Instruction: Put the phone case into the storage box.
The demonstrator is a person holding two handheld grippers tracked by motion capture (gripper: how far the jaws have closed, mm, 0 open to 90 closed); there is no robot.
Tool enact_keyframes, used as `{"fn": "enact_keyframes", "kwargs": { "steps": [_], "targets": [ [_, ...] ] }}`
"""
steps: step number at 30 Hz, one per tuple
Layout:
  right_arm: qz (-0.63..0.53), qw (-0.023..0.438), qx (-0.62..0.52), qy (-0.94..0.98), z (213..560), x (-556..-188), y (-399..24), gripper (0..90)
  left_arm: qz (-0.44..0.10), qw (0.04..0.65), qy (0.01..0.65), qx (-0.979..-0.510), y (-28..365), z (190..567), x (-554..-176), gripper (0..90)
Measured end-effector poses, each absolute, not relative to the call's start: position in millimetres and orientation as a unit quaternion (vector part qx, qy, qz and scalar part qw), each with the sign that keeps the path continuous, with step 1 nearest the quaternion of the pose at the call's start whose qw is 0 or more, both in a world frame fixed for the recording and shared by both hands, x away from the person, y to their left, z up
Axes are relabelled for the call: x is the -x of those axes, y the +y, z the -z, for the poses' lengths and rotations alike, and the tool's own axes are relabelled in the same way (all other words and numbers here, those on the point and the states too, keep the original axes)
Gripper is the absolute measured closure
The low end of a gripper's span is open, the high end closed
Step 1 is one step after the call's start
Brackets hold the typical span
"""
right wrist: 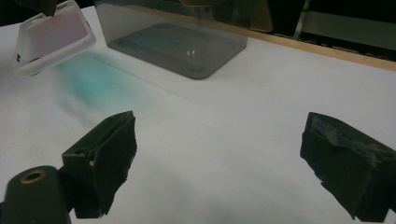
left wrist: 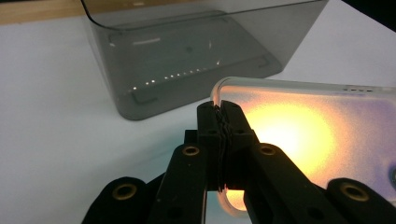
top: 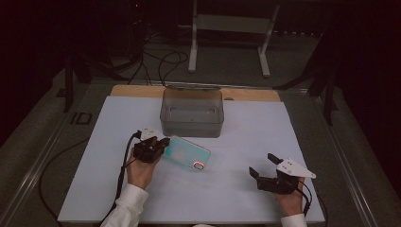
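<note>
A translucent phone case (top: 188, 152), tinted teal and pink, hangs tilted just above the white board. My left gripper (top: 162, 143) is shut on its left edge; in the left gripper view the jaws pinch the rim of the phone case (left wrist: 299, 126) at my left gripper (left wrist: 220, 109). A smoky clear plastic box (top: 192, 111) stands open-topped behind it, seen close in the left gripper view as the plastic box (left wrist: 187, 60). My right gripper (top: 264, 166) rests open near the front right, nothing between its pads. From the right gripper (right wrist: 217, 144), the phone case (right wrist: 51, 39) floats at the far left.
The white board (top: 236, 198) covers a wooden tabletop (top: 246, 93). Cables (top: 161, 64) lie on the floor behind, with a white stand (top: 231, 28) beyond. A cable trails from the left gripper over the board's left side.
</note>
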State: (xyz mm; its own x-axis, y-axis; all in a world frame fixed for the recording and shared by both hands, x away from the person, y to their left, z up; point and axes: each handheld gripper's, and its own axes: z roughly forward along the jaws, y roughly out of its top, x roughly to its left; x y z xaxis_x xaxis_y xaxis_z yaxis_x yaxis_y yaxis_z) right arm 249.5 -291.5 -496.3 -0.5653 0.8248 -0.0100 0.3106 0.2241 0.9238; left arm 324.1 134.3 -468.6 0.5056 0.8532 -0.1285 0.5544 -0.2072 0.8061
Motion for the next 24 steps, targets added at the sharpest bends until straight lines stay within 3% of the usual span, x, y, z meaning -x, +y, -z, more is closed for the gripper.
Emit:
{"fn": "enact_keyframes", "kwargs": {
  "steps": [24],
  "targets": [
    [-0.513, 0.253, -0.378, 0.728, 481.0, -252.6, -286.0, 10.6, -0.217, 0.453, 0.424, -0.754, 137.3, 452.0, -320.8, 89.1]
  ]
}}
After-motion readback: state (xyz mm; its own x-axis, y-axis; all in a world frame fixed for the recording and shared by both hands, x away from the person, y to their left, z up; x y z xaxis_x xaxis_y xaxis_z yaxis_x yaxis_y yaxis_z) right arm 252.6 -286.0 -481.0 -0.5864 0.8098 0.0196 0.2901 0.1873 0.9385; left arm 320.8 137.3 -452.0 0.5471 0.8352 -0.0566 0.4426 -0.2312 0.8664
